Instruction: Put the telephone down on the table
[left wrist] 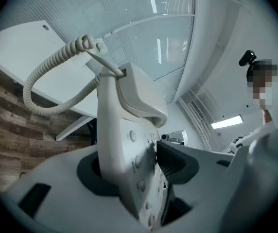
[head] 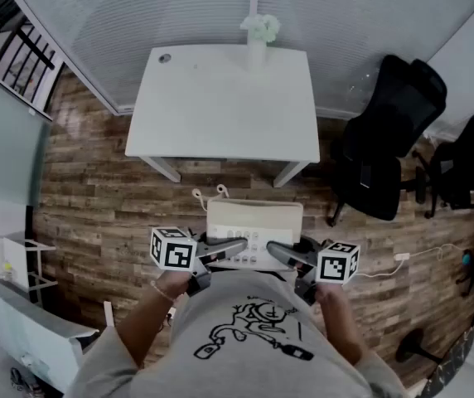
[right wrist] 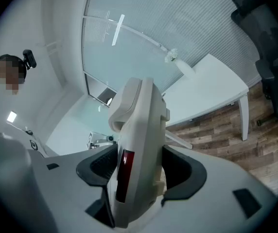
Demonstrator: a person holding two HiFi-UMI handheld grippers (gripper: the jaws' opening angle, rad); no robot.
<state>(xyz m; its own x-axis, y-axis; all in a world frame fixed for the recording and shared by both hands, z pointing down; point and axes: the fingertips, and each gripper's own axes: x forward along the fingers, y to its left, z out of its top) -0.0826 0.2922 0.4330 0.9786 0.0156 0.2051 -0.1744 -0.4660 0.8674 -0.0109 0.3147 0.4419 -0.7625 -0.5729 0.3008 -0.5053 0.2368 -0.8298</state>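
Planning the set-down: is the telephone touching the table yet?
Apart. In the head view a strip of wood floor shows between the raised telephone and the near edge of the white table.

head view: steeply down from above, short of the table [head: 220, 106]. both gripper views: low, close against the telephone [left wrist: 124, 144], facing the table; all three sharing both.

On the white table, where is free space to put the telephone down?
Nearly the whole white table is bare: the near half up to its front edge, and the left side back to the small round hole. Only the far edge, right of the middle, holds the vase. The black chairs crowd the floor at its right.
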